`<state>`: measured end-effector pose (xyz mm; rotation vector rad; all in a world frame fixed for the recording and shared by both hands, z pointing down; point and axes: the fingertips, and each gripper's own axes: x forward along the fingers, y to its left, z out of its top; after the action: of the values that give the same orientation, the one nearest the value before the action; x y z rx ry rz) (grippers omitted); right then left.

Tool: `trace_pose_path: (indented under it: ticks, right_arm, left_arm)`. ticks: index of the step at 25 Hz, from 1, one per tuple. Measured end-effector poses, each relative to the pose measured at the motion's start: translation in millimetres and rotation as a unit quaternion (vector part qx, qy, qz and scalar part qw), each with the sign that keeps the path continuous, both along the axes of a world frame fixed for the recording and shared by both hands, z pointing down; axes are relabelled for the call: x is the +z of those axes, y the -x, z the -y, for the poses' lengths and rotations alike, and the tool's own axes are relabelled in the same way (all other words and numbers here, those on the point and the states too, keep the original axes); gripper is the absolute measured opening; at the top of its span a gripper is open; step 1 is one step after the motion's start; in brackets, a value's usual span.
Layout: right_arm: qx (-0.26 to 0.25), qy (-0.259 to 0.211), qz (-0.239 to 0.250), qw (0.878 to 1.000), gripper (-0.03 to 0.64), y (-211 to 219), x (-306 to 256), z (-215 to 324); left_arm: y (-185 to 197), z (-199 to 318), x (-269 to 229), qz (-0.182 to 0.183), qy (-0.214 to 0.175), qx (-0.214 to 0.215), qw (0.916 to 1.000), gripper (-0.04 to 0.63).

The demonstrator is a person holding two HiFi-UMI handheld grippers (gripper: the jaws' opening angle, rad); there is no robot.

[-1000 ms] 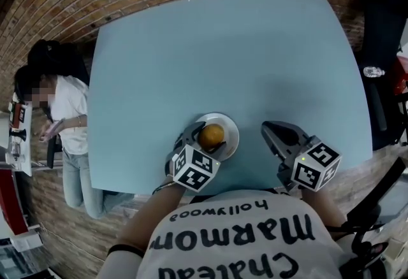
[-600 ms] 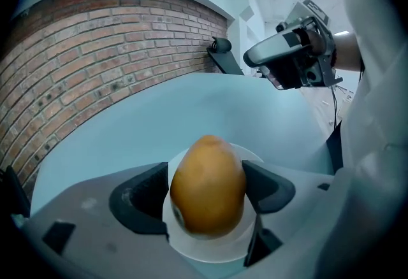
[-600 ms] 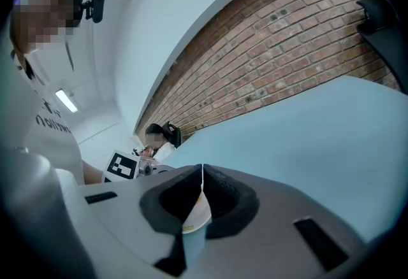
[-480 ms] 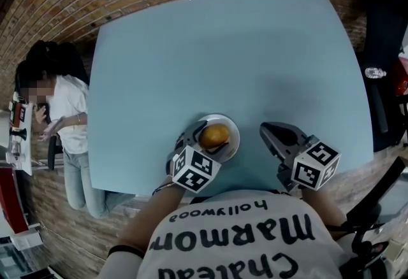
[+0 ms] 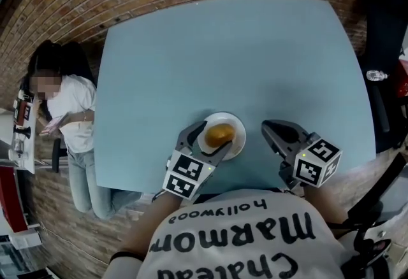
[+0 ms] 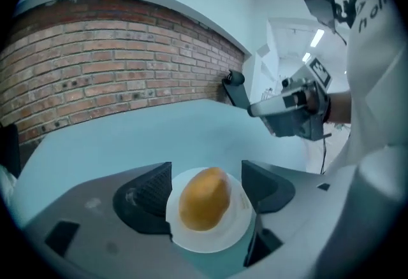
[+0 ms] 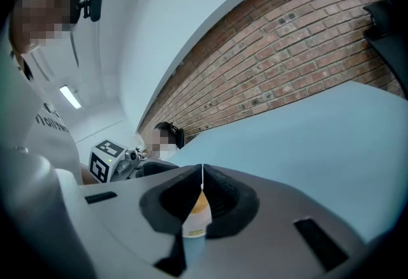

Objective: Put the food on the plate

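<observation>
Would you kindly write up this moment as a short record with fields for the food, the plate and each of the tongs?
food: orange-yellow oval item, lying on the plate
plate: small white round plate, near the front edge of the light blue table
left tongs: left tongs open, one jaw on each side of the food, not touching it
right tongs: right tongs shut, empty, to the right of the plate
task status: food is on the plate
</observation>
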<state>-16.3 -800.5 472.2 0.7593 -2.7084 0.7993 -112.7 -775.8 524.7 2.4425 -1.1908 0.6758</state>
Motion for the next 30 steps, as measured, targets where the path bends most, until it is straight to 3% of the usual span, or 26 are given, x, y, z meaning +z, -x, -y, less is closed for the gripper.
trace_pose_path:
  ticks: [4,7,13,17,23,30]
  right_arm:
    - [-0.013,-0.005,-0.004,1.000,0.011,11.5,-2.1,-22.4]
    - [-0.017,-0.010,-0.007,1.000,0.011,20.1,-4.6,-45.0]
    - [0.004,-0.016,-0.011,1.000,0.011,29.6,-3.0,-88.1]
    - [0.021,-0.019,-0.001,1.000,0.011,36.8,-11.5,-119.3]
    - [0.032,-0.034,0.004,0.999,0.011,46.5,-24.1,-163.0]
    - [0.037,-0.052,-0.008,0.998,0.009,53.0,-30.1,-195.9]
  left_arm:
    - [8.4,-20.4,-17.9,-0.073,-0.014,-0.007,0.9972,0.323]
    - [23.0,-41.1,-24.4,-0.084,-0.034,-0.025,0.9956,0.207]
    - [52.9,-83.6,-32.9,-0.085,-0.052,-0.077,0.9921,0.069]
    - [65.6,-111.0,-44.2,-0.108,-0.059,-0.097,0.9876,0.032]
    - [69.7,-153.9,-59.1,-0.120,-0.084,-0.079,0.9861,0.006]
    - [70.7,-188.1,-73.0,-0.159,-0.092,-0.063,0.9810,0.006]
